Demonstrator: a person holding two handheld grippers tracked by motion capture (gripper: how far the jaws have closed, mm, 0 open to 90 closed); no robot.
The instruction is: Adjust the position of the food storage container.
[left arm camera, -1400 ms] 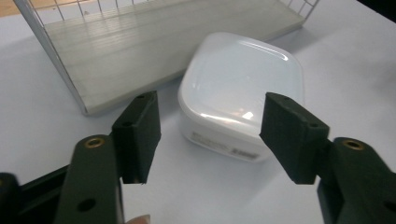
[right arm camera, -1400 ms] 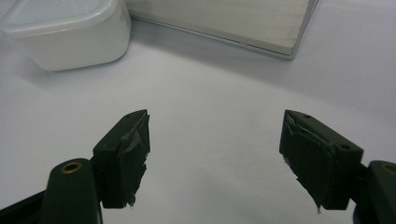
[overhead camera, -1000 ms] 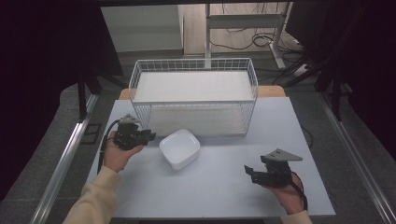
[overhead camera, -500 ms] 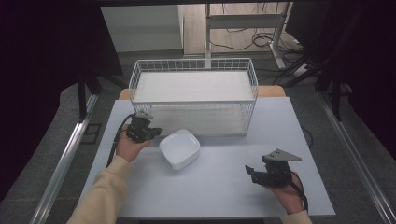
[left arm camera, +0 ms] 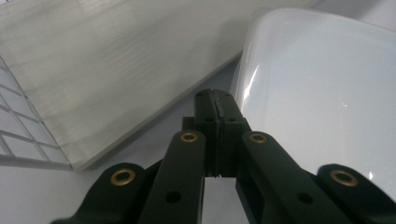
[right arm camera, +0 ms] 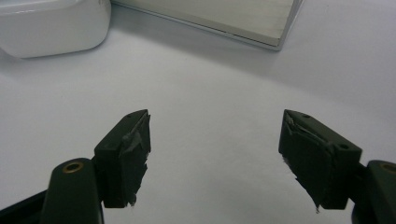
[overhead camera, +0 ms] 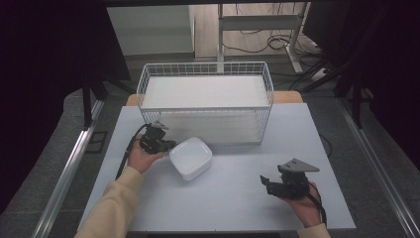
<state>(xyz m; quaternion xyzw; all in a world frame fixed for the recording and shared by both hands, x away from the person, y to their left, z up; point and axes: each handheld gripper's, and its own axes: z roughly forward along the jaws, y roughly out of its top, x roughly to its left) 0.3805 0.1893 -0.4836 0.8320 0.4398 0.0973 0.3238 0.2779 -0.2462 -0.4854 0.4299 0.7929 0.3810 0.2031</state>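
Note:
A white square bowl (overhead camera: 191, 157) sits upright on the grey-white table (overhead camera: 237, 203), in front of a white wire basket (overhead camera: 205, 67). My left gripper (overhead camera: 170, 145) is at the bowl's left rim, its tips right beside the rim. In the left gripper view its jaws (left arm camera: 215, 100) are pressed together with nothing between them, and the bowl (left arm camera: 322, 88) lies just to their right. My right gripper (overhead camera: 264, 181) rests low at the front right of the table, well apart from the bowl. Its jaws (right arm camera: 215, 140) stand wide open over bare table.
The wire basket has a pale flat liner (left arm camera: 107, 65) and stands along the table's far half, close behind the bowl. The right gripper view shows the bowl (right arm camera: 51, 23) at the upper left and the basket's base (right arm camera: 224, 14) at the top. Metal rails (overhead camera: 69, 168) flank the table.
My left hand has moved forward and to the right, from the table's left part up to the bowl's left rim. The right hand has kept still.

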